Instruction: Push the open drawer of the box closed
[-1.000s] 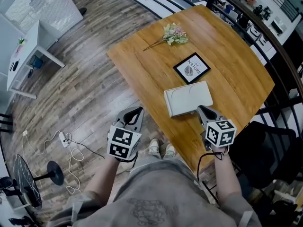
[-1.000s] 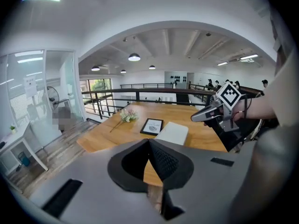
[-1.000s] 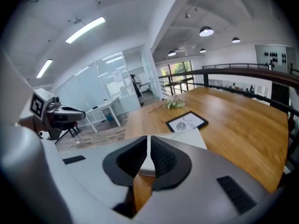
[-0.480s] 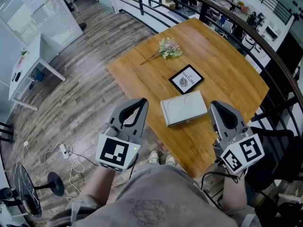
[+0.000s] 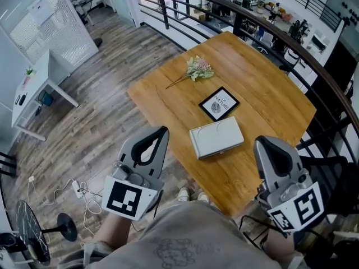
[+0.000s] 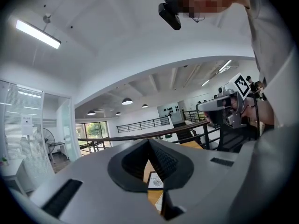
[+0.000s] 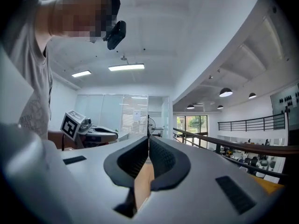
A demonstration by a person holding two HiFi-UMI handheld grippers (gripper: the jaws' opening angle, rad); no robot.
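From up on your head, you look down at a big brown wooden table [image 5: 269,94]. The flat white box [image 5: 216,138] lies on it, close to the edge nearest you. It looks like one neat block. Just past it lies a small black-framed picture card [image 5: 219,103], and farther off a little bunch of pale flowers [image 5: 197,68]. Your left gripper [image 5: 162,130] is up in the air to the left of the table's edge, with grey plank floor [image 5: 101,105] under it. Your right gripper [image 5: 263,142] is up by the table's near right edge. The box sits between the two, and neither one touches it.

Looking along the left gripper, its two dark jaws are pressed together with nothing between them. Below their tips you can see a bit of the table and the picture card.

Looking along the right gripper, its jaws are pressed together too, and hold nothing. A strip of brown table shows under them.
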